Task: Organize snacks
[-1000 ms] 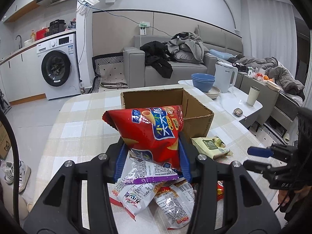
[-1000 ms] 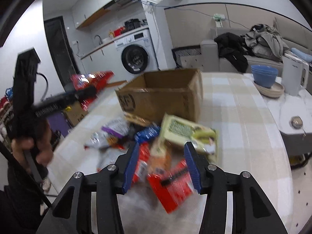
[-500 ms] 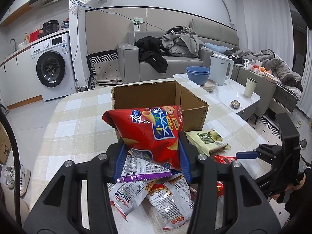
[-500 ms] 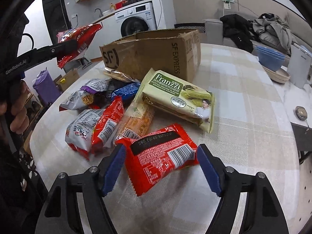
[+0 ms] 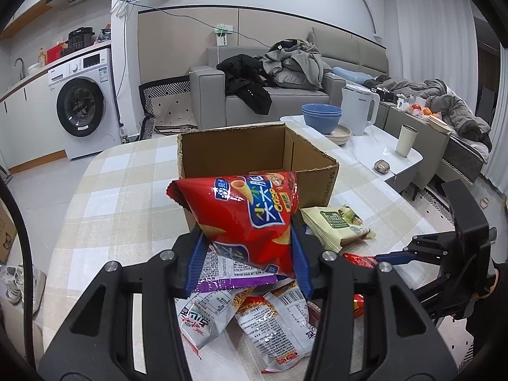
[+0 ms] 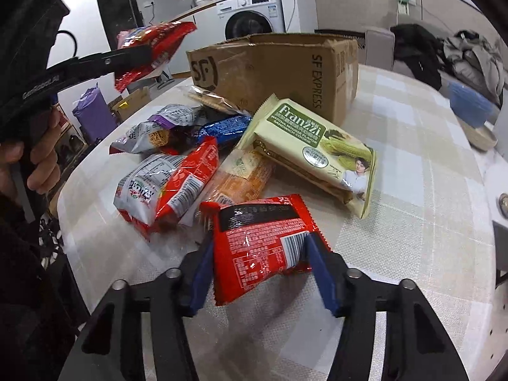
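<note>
My left gripper (image 5: 247, 235) is shut on a red chip bag (image 5: 241, 209) and holds it in the air just in front of the open cardboard box (image 5: 235, 152). The right wrist view shows that same bag (image 6: 152, 44) at upper left, near the box (image 6: 270, 66). My right gripper (image 6: 258, 244) is low over the table. Its jaws are closing, and the blue pads press both sides of a flat red packet (image 6: 254, 228), which buckles between them. A green Franzzi biscuit pack (image 6: 311, 146) lies between that packet and the box.
Several more snack packs (image 6: 165, 190) lie in a heap on the checked tablecloth (image 6: 412, 174), left of the red packet. A hand (image 6: 38, 158) grips the left tool. Blue bowls (image 5: 320, 117), a white kettle (image 5: 358, 111) and a cup (image 5: 404, 139) stand on a side table beyond.
The right gripper came down to the table, spread its jaws around the red packet, then closed them onto it. The left gripper kept hold of the chip bag and barely moved.
</note>
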